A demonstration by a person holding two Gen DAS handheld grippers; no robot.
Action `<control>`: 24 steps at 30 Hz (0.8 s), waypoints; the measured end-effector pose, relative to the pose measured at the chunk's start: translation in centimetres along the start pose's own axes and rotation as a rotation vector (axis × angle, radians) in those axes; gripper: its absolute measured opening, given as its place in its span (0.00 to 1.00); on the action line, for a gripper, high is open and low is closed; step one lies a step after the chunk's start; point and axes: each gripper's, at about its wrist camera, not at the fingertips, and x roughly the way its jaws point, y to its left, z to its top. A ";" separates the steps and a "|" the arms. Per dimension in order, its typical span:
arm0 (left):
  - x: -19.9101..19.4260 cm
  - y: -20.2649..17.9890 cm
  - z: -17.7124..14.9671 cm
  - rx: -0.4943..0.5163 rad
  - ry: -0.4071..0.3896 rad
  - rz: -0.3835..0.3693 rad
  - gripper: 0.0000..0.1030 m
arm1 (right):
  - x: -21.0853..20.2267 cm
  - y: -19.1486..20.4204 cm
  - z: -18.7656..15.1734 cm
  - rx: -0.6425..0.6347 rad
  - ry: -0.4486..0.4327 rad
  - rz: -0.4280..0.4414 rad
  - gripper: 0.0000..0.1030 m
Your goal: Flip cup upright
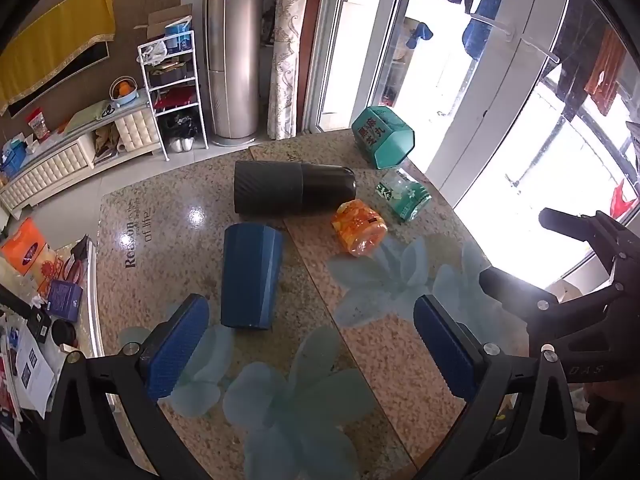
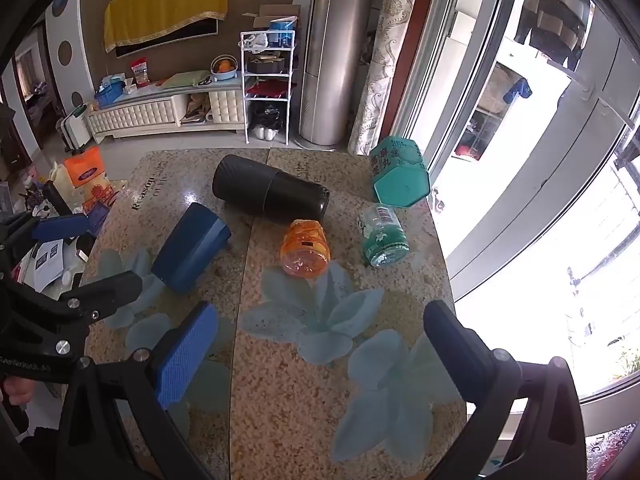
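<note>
In the middle-left of the left wrist frame, the blue cup (image 1: 251, 276) is seen lying on its side on the table (image 1: 400, 352), probably tipped over so it can be stood up; the left gripper (image 1: 310, 344) is spread wide with nothing held, the cup just past its left pad, and the right gripper (image 2: 316, 344) is parted and empty too. "Reason ... of life" is printed on the tabletop; Chinese characters on the green tin (image 1: 380, 138) can't be made out, and the black flask (image 1: 294, 192), orange jar (image 1: 360, 232) and clear bottle (image 1: 404, 196) are lying down too.
</note>
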 end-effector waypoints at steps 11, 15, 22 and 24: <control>-0.1 0.0 0.4 -0.005 0.008 0.009 1.00 | 0.1 -0.1 0.0 0.006 0.002 0.010 1.00; 0.1 0.3 0.0 -0.010 0.006 0.007 1.00 | 0.1 0.0 0.0 0.005 0.002 0.008 1.00; 0.1 0.4 -0.3 -0.015 0.008 0.005 1.00 | -0.1 0.1 0.0 0.005 0.001 0.011 1.00; 0.1 0.5 -0.4 -0.016 0.008 0.006 1.00 | 0.1 0.0 -0.2 0.006 0.001 0.011 1.00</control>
